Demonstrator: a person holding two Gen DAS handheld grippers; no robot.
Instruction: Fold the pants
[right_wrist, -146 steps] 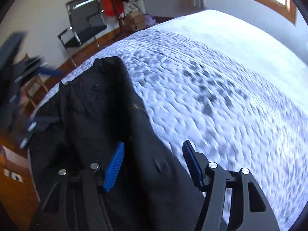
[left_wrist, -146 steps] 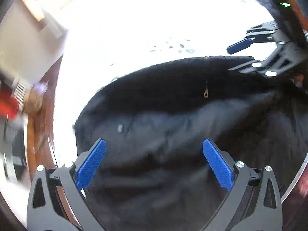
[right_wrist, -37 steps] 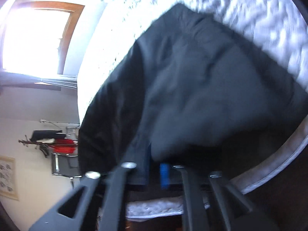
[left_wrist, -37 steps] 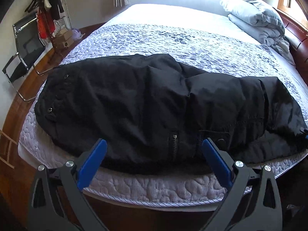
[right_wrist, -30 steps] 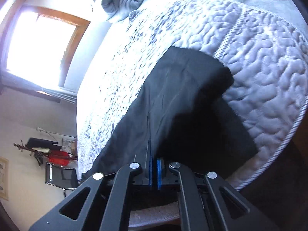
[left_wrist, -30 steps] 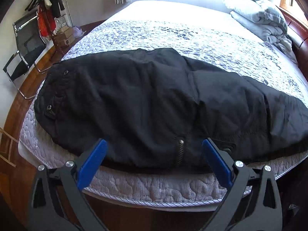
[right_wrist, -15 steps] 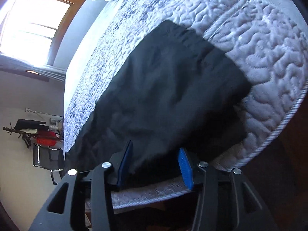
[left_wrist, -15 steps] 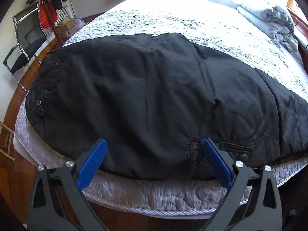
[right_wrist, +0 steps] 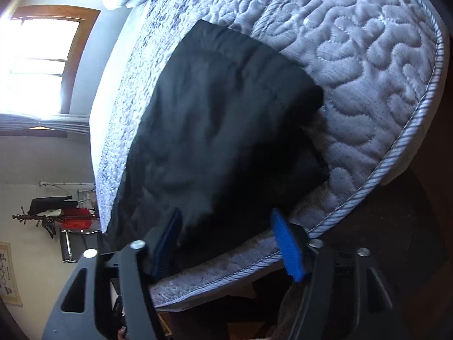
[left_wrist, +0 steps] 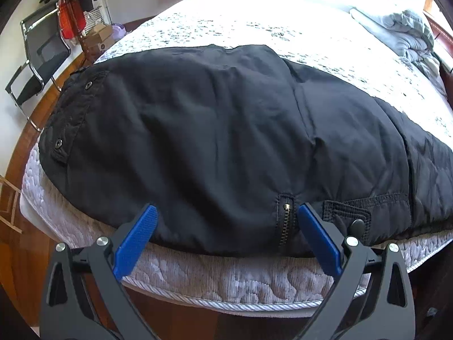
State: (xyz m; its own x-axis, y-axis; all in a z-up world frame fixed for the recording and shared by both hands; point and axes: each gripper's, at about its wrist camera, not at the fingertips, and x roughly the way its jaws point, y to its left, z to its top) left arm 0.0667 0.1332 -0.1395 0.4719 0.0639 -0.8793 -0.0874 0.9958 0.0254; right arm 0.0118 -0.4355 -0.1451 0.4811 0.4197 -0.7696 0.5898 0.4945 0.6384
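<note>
Pants [left_wrist: 226,130] flat on mattress [left_wrist: 226,277] — both hand-held grippers agape

Your left gripper [left_wrist: 226,238] hangs with its blue pads [left_wrist: 135,239] spread wide over the near edge of the black pants [left_wrist: 226,141], nothing pressed between them. The pants lie across the quilted mattress [left_wrist: 226,280], waistband with its snaps [left_wrist: 58,142] at the left, legs running off to the right, and the zipper [left_wrist: 286,221] sits at the near hem just inside your right pad. Far off you have a folded grey blanket [left_wrist: 402,28] on the right and a black chair [left_wrist: 39,53] on the left.
</note>
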